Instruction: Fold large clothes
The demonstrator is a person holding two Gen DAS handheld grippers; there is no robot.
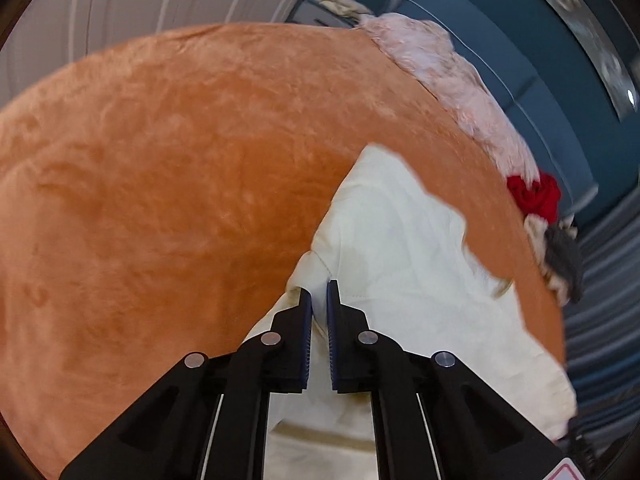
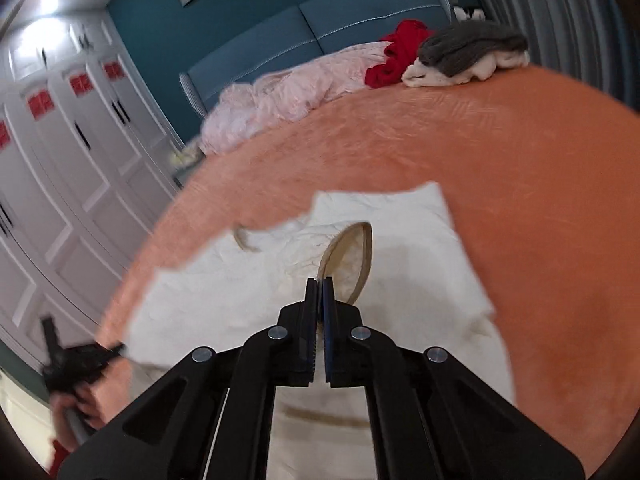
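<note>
Cream garment [image 2: 360, 248] pinched between both grippers' fingers [image 2: 310, 300].

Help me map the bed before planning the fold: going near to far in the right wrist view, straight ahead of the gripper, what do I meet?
right gripper → cream garment → bare orange bedspread → red garment → blue headboard

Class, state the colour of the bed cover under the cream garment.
Orange; the bed cover shows best in the right wrist view.
</note>
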